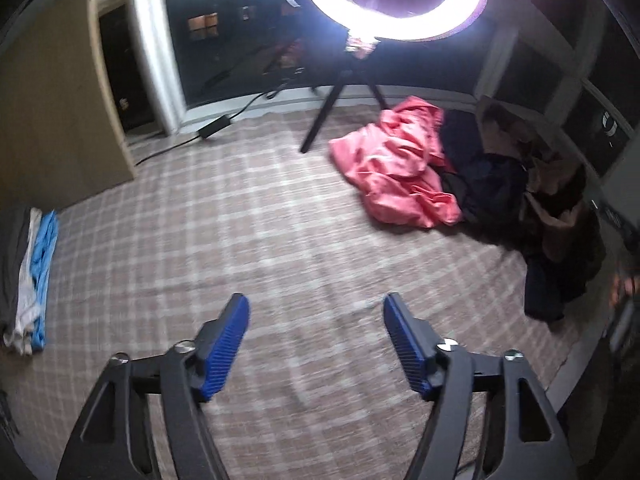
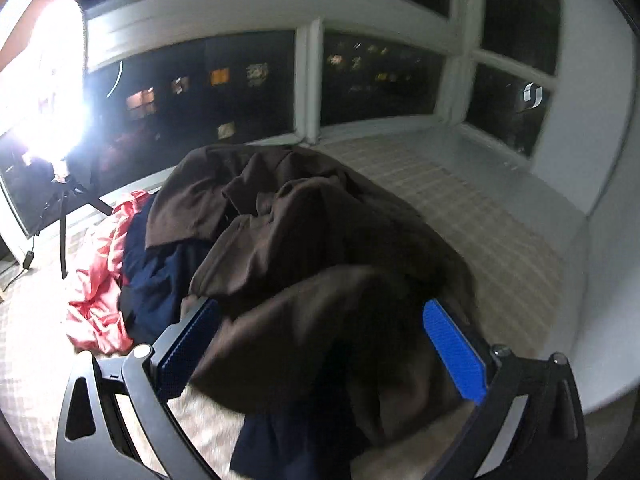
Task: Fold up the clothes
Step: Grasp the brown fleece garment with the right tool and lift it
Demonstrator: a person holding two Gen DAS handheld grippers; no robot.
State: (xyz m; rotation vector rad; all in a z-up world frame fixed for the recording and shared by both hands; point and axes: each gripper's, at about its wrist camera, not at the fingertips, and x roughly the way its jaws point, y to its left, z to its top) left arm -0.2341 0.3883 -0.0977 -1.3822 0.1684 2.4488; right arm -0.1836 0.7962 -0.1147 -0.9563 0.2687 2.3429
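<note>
A: See the left gripper (image 1: 316,306)? Spread wide, holding nothing. Blue ribbed pads (image 1: 224,350) on black arms, above the checked cloth (image 1: 256,240).

B: Checked how?

A: Tan and white squares, flat and a bit fuzzy (blurry too). Far off, up and right, a pink garment (image 1: 396,164), shiny, smooth, all crumpled.

B: And beside the pink one?

A: Touching it, a navy garment (image 1: 488,176), dark and lumpy. Past that, a brown garment (image 1: 556,200), hard to make out there.

B: Anything neat?

A: Way over on the left edge, a folded stack (image 1: 26,276): grey, white and blue strips, lying long and flat.

B: Now the right gripper (image 2: 322,304)?

A: Wide too, not pinching. One blue pad on each side of the brown garment (image 2: 304,240). Touching the cloth or just over it? Cannot tell.

B: Look of that brown one?

A: Soft, dull, big folds, heaped in a mound. Navy garment (image 2: 160,276) poking out under it, at the left and near the bottom. Pink garment (image 2: 100,280) further left, glossy and wrinkled.

B: And that glare?

A: A ring light (image 1: 394,0), round and very bright, on a thin black tripod (image 1: 320,116). Behind everything, dark window panes (image 2: 376,80) in thick white frames.
</note>
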